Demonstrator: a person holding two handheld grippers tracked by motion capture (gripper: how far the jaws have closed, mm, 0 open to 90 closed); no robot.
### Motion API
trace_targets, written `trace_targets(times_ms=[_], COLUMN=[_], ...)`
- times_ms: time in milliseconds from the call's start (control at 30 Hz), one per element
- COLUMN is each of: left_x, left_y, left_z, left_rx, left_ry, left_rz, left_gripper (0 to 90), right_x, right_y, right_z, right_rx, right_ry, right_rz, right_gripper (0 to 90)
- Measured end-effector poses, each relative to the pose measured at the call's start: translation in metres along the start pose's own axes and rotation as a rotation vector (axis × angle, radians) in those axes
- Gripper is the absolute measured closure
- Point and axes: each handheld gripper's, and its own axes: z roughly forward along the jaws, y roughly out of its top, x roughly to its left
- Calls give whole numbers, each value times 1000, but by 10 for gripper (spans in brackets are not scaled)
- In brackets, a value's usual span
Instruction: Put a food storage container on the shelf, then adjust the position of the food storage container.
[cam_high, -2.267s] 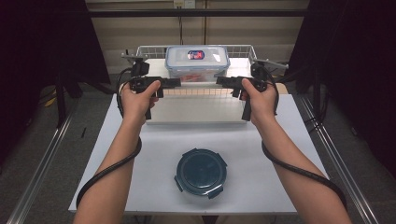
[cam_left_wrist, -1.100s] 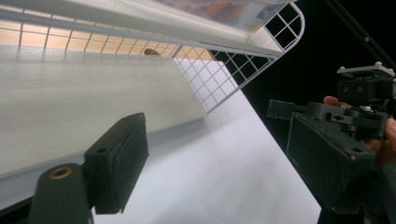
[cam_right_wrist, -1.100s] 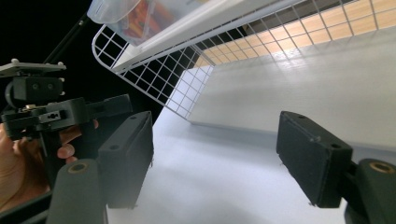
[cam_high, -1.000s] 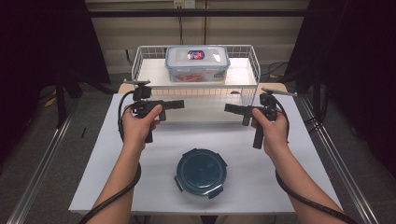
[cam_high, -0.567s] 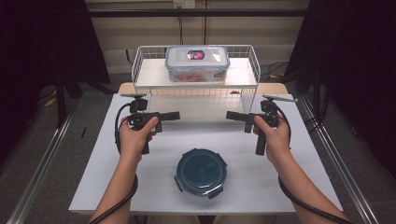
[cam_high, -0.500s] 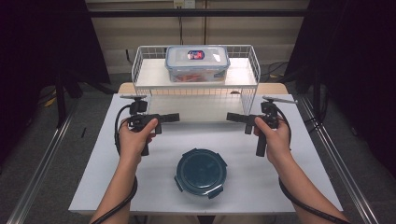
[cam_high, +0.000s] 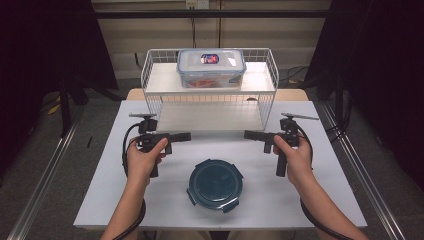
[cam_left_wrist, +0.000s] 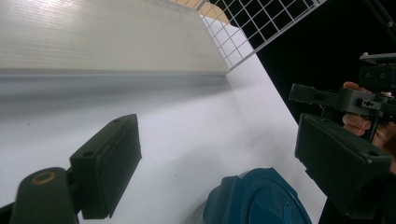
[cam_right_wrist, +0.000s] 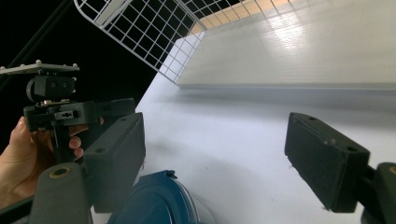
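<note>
Both pairs of tongs hang open and empty over the white bench, one on each side of the round dark-teal container, which is the nearest thing to them and, by my reading, the thing about to be picked up. The left tongs and the right tongs point inward at each other just beyond the container, between it and the wire shelf rack. Their jaws have just been opening, and nothing lies between them: the left gripper view shows bare bench between the two black pads, and the right gripper view shows the same.

The step in hand looks like the approach to a two-sided grasp. The next move would call for bringing both hands nearer the person and lower, so that each set of jaws meets the container's rim from its own side, probably at or beside a latch tab, without pushing it across the smooth bench.

The container sits flat near the bench's front edge, midway between the forearms. Its lid is on, dark and slightly glossy, with clip tabs folded down around the rim. Beyond it, on the rack's top shelf, stands a clear rectangular box with a labelled lid and something orange inside.
</note>
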Motion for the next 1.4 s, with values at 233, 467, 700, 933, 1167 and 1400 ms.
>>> trace_targets(times_ms=[233, 467, 700, 933, 1167, 1400], left_x=[4, 9, 15, 17, 18, 23], left_y=[-7, -16, -27, -35, -43, -50], left_z=[1, 0, -1, -1, 0, 3], left_rx=[22, 30, 63, 67, 86, 107], left_ry=[-4, -5, -3, -8, -21, -22], left_rz=[-14, -36, -23, -38, -45, -50], left_gripper=[137, 136, 135, 134, 134, 133], right_x=[-2, -4, -5, -7, -11, -16], right_y=[-11, -22, -33, -42, -49, -57], right_z=[-2, -2, 1, 2, 1, -4], right_rx=[16, 36, 62, 82, 98, 110], right_ry=[2, 5, 9, 16, 17, 14], right_rz=[2, -2, -10, -4, 4, 11], right_gripper=[203, 199, 197, 196, 196, 198])
